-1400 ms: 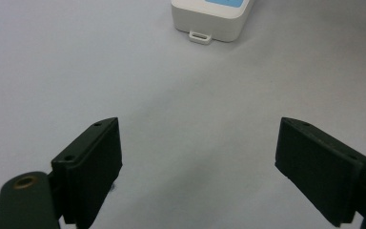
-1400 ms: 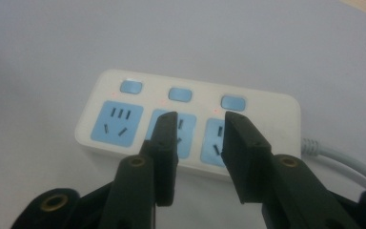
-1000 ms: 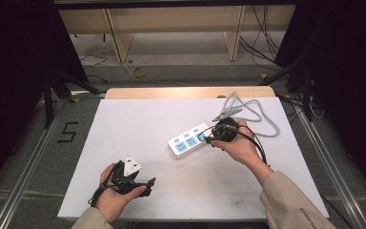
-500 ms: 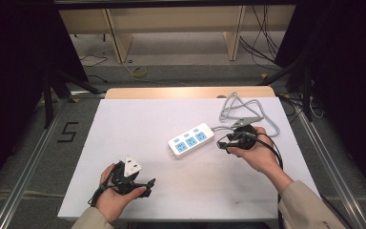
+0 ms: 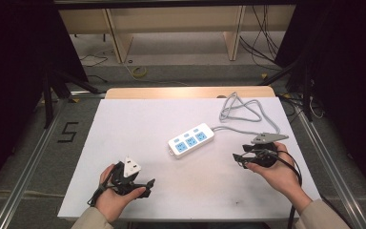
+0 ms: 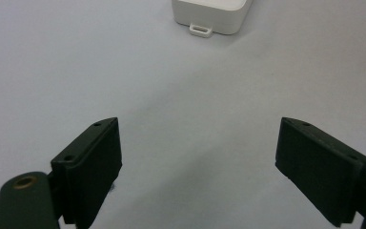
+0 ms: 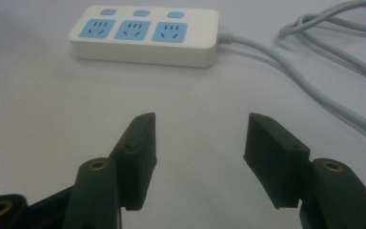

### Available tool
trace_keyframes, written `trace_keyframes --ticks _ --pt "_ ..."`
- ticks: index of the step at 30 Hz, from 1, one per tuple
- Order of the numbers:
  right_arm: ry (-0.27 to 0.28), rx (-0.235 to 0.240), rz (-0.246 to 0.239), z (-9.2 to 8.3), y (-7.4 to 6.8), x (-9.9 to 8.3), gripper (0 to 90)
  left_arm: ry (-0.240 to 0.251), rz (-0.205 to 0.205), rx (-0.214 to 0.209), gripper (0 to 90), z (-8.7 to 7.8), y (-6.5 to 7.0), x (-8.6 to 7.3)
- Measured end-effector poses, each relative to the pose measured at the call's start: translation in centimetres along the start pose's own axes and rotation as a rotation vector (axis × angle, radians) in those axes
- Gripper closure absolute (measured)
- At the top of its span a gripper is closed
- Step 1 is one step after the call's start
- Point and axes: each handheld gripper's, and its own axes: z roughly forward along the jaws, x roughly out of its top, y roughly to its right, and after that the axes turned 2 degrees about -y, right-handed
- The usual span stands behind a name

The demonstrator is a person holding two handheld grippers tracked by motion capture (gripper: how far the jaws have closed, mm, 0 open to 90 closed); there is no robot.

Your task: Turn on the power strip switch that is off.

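L gripper (image 5: 145, 183): jaws wide, empty, low near front-left table edge | power strip (image 5: 191, 140): mid-table, flat, sockets up, cord (image 5: 240, 112) looped back-right | R gripper (image 5: 238, 159): jaws apart, empty, just right of strip | probably approach strip squarely, avoid cord | free room left of strip

Even overhead light fell on the white table (image 5: 124, 124), while both side edges of the high view stayed nearly black. Shadows were soft and faint. In both gripper views the near jaws looked slightly blurred and dim.
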Motion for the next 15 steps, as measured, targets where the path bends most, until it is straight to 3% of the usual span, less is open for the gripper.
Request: trace_keyframes --ticks 7,15 --pt "0.039 -0.002 0.022 -1.4 0.1 -2.4 41.5 -0.005 0.003 -0.003 15.4 -0.1 0.0 0.0" --pt "0.075 0.003 0.047 -2.2 -0.1 -3.0 35.7 0.002 0.006 -0.012 15.3 -0.1 0.3 0.0"
